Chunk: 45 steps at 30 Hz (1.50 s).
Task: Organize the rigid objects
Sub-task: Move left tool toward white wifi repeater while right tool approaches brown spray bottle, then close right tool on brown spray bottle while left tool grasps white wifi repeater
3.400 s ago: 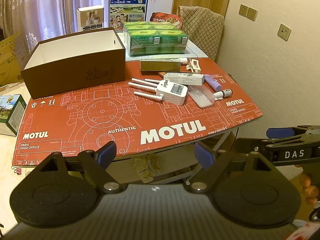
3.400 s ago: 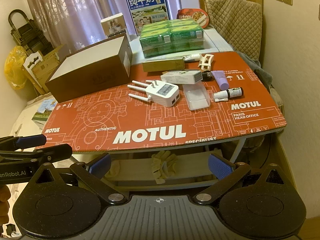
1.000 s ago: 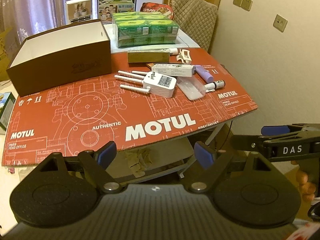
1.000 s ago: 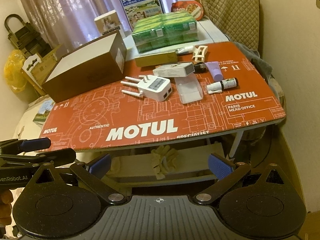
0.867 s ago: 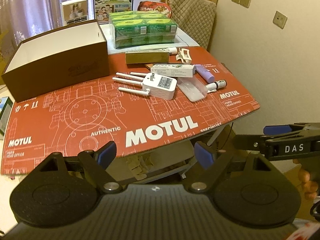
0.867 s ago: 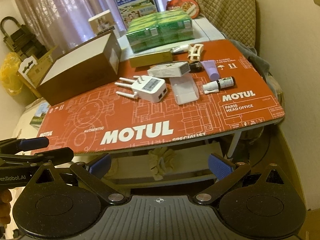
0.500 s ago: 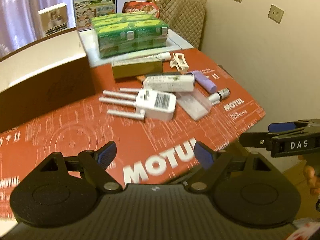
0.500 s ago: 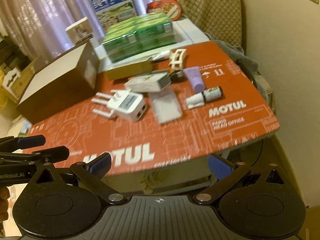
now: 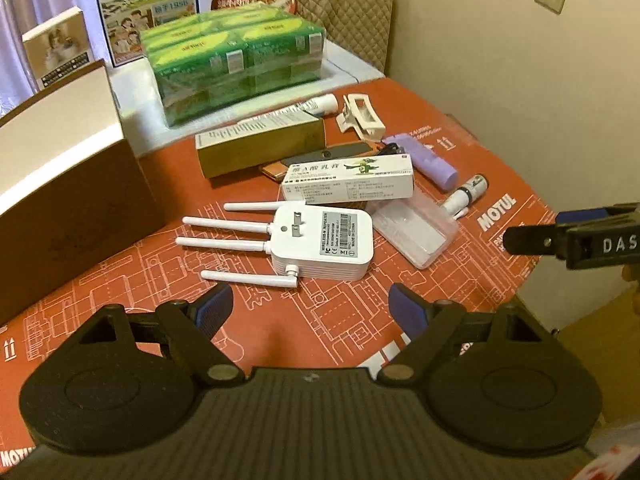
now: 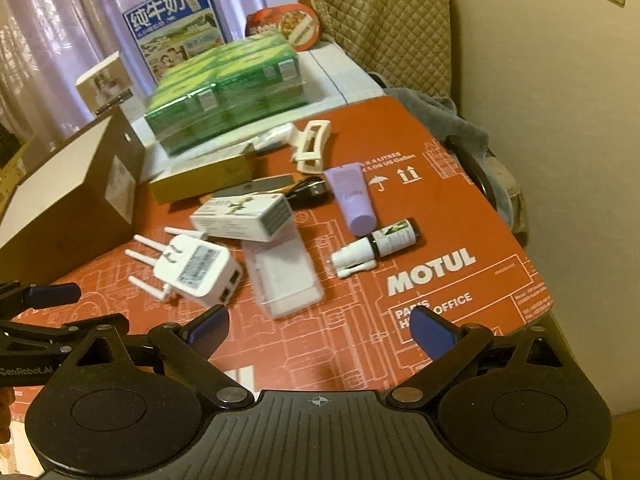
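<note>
A white wifi repeater point(image 9: 320, 242) with several antennas lies on the red MOTUL mat point(image 9: 280, 320), just beyond my open, empty left gripper point(image 9: 310, 308). Behind it lie a white medicine box point(image 9: 348, 180), a clear plastic case point(image 9: 416, 230), a purple tube point(image 9: 432, 162), a small dark bottle point(image 9: 468, 196), a gold box point(image 9: 260, 148) and a white hair clip point(image 9: 360, 114). My right gripper point(image 10: 320, 330) is open and empty, just short of the clear case point(image 10: 286, 280), with the repeater point(image 10: 196, 268) to its left. An open brown box point(image 9: 60, 200) stands at the left.
A green shrink-wrapped pack point(image 9: 236, 60) and a blue milk carton box point(image 9: 144, 8) stand on a white surface behind the mat. A wall point(image 9: 520, 80) runs along the right. A quilted chair back point(image 10: 384, 20) stands at the far right corner.
Both grippers have moved forward over the table's front edge and closer to the objects. Both stay open. Nothing on the mat has moved.
</note>
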{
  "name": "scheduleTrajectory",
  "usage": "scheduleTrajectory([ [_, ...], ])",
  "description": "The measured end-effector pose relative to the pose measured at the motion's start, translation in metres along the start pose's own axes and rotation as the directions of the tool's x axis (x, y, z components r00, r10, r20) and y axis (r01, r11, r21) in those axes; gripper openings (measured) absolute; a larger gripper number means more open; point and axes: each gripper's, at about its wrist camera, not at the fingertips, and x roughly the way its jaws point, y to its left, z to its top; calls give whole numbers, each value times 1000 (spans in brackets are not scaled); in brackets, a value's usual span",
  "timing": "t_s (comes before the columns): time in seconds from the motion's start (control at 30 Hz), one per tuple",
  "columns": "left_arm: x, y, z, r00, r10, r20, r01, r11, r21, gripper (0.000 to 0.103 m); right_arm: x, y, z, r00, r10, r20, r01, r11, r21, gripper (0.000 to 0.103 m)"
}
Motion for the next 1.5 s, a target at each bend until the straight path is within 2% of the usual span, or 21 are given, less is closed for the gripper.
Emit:
scheduleTrajectory([
  [0.17, 18, -9, 6, 999, 33, -5, -33, 999, -11, 83, 16, -16, 18, 1000, -5, -27, 5, 1000, -25, 94],
  [0.43, 49, -31, 14, 990, 137, -26, -139, 985, -104, 83, 43, -47, 57, 996, 40, -74, -49, 991, -126, 94],
  [0.77, 76, -50, 10, 948, 317, -15, -314, 933, -177, 84, 69, -78, 80, 985, 91, -144, -123, 965, -233, 94],
  [0.9, 72, -42, 4, 927, 375, -31, -370, 894, -254, 83, 78, -82, 85, 981, 113, -160, -155, 949, -276, 94],
  [0.97, 67, -34, -5, 908, 415, -56, -412, 861, -300, 80, 83, -85, 86, 978, 127, -167, -172, 939, -297, 94],
  [1.07, 59, -17, -22, 872, 476, -115, -482, 795, -367, 76, 88, -86, 89, 974, 147, -174, -199, 920, -337, 93],
  [1.13, 53, -6, -35, 855, 494, -159, -511, 753, -415, 75, 90, -85, 89, 969, 167, -180, -224, 902, -369, 92],
  [1.2, 46, 1, -44, 850, 494, -182, -520, 729, -445, 74, 93, -83, 89, 960, 203, -195, -268, 869, -416, 83],
  [1.23, 43, 2, -47, 849, 493, -189, -521, 723, -454, 74, 95, -81, 87, 953, 220, -207, -292, 847, -444, 76],
  [1.3, 38, -1, -50, 851, 490, -189, -518, 722, -458, 74, 98, -76, 84, 941, 247, -230, -333, 797, -504, 68],
  [1.4, 36, -11, -48, 863, 473, -177, -498, 738, -455, 74, 103, -70, 75, 933, 272, -234, -359, 726, -586, 62],
  [1.5, 37, -22, -43, 878, 452, -160, -472, 760, -447, 74, 107, -66, 70, 931, 265, -251, -365, 676, -640, 54],
])
